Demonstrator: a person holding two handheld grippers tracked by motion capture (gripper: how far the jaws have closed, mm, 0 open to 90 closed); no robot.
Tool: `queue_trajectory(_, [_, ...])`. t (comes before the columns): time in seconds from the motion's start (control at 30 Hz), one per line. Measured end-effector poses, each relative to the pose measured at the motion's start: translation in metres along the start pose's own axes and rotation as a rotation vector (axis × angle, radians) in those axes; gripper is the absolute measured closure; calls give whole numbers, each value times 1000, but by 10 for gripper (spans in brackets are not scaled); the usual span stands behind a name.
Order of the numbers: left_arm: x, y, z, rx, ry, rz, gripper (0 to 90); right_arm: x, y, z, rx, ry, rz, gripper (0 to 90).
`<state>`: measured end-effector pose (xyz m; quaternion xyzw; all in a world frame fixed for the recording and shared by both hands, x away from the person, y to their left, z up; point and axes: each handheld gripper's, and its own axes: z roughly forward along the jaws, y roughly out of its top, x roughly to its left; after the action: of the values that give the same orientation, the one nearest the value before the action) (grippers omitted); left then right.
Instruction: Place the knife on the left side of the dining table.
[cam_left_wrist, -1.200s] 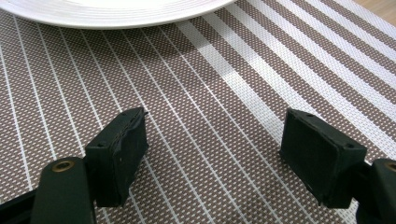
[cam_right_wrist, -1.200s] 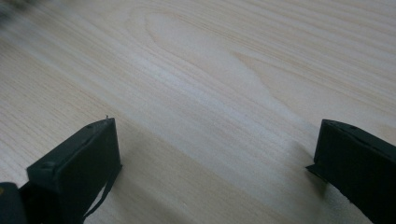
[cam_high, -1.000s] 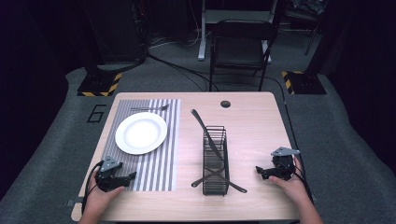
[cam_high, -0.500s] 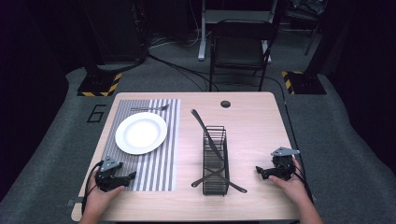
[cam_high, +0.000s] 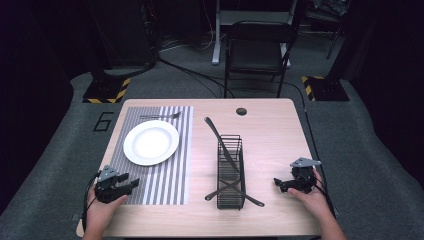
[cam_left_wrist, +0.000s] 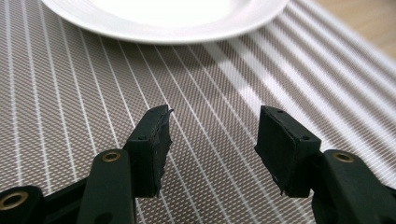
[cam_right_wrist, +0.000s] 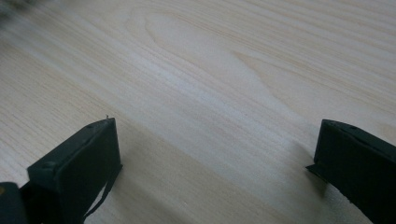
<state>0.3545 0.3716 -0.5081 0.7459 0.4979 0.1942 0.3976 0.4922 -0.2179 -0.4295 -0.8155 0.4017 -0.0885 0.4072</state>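
Your left gripper (cam_left_wrist: 212, 140) sat on the striped mat (cam_high: 165, 170), fingers apart on nothing, just closing partway, right gripper (cam_high: 286, 184) wide over bare counter (cam_high: 270, 125). The white plate (cam_high: 151, 142) lay just ahead: stiff, slick, breakable, so pinch its rim. The wire basket (cam_high: 230, 172) held crossed utensils (cam_high: 232, 189).

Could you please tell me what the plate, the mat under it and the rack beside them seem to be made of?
Plate: probably glazed ceramic, since it is white, smooth and glossy at the rim. Mat: looks like woven vinyl or fabric, showing a fine mesh weave with pale stripes. Rack: thin black wire, likely coated metal, since the table shows through its open grid.
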Motion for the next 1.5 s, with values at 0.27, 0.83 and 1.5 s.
queue_trajectory(0.27, [-20, 19, -7, 0, -10, 10, 466, 0, 0, 0, -1, -5, 1, 0])
queue_trajectory(0.83, [-63, 53, 4, 16, -115, 61, 517, 0, 0, 0, 0, -5, 1, 0])
queue_trajectory(1.5, [-114, 115, 25, 10, -208, 93, 558, 0, 0, 0, 0, -5, 1, 0])
